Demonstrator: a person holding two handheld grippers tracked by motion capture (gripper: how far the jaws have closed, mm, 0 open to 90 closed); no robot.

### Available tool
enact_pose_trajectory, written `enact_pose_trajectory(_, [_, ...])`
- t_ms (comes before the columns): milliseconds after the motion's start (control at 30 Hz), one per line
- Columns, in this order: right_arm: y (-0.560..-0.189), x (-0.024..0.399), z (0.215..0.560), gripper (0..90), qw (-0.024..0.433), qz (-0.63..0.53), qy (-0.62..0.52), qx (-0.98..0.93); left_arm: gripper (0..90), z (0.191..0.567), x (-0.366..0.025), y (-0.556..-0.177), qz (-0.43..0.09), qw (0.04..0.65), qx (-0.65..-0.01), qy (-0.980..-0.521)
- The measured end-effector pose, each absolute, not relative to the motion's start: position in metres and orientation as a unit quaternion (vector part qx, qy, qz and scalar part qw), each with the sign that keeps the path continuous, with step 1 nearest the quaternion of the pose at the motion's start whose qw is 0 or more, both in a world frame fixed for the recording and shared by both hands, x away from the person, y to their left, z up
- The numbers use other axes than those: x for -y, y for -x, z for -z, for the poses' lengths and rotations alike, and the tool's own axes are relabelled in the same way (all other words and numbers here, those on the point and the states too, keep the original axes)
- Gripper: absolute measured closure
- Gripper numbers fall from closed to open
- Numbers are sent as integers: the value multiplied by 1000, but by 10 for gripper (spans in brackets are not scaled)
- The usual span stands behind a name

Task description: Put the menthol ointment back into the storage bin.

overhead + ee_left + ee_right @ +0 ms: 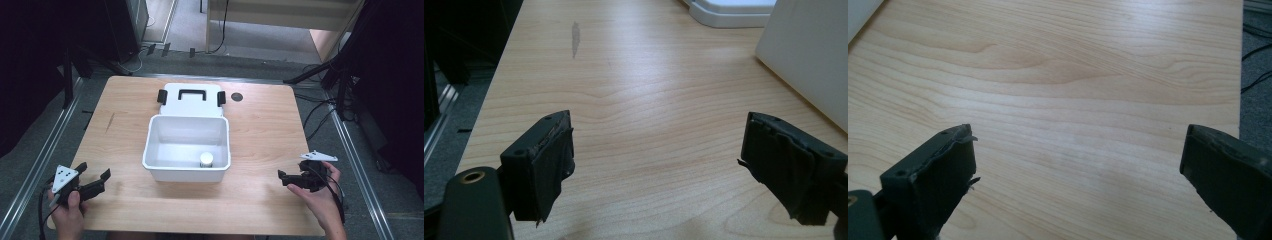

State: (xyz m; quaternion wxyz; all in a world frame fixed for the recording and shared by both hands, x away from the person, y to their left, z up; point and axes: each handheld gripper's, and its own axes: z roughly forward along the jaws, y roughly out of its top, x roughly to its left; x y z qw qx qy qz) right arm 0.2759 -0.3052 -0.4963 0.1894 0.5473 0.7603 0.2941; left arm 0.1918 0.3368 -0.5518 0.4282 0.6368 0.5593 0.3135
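White plastic sits mid-counter (260,125) in the high view: an open box (186,148) with its lid (191,100) folded back flat behind it, and a small white-capped jar (206,160) standing upright inside, close to the box's near wall. Your left gripper (94,176) rests at the near left corner of the counter and your right gripper (283,177) at the near right, both well apart from the box and empty. From the left gripper view, your left gripper (656,150) has its jaws spread wide over bare wood, with the box wall (809,55) off to the right. From the right gripper view, your right gripper (1078,160) is likewise spread wide above the bare counter (1073,75), holding nothing.
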Motion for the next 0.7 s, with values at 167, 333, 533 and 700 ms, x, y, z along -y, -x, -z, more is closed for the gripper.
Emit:
enact_pose_trajectory(167, [-266,323,508,21,204,-327,-560,-733,148,552,-336,-192,-315,426,-559,-637])
enact_pose_trajectory(333, [-260,333,517,22,210,-342,-565,-721,147,552,-336,-192,-316,424,-560,-638])
enact_pose_trajectory(533, [-254,345,525,53,224,-363,-575,-699,147,552,-335,-192,-315,422,-562,-638])
enact_pose_trajectory(700, [-246,357,534,64,243,-390,-585,-668,147,552,-337,-192,-317,422,-561,-638])
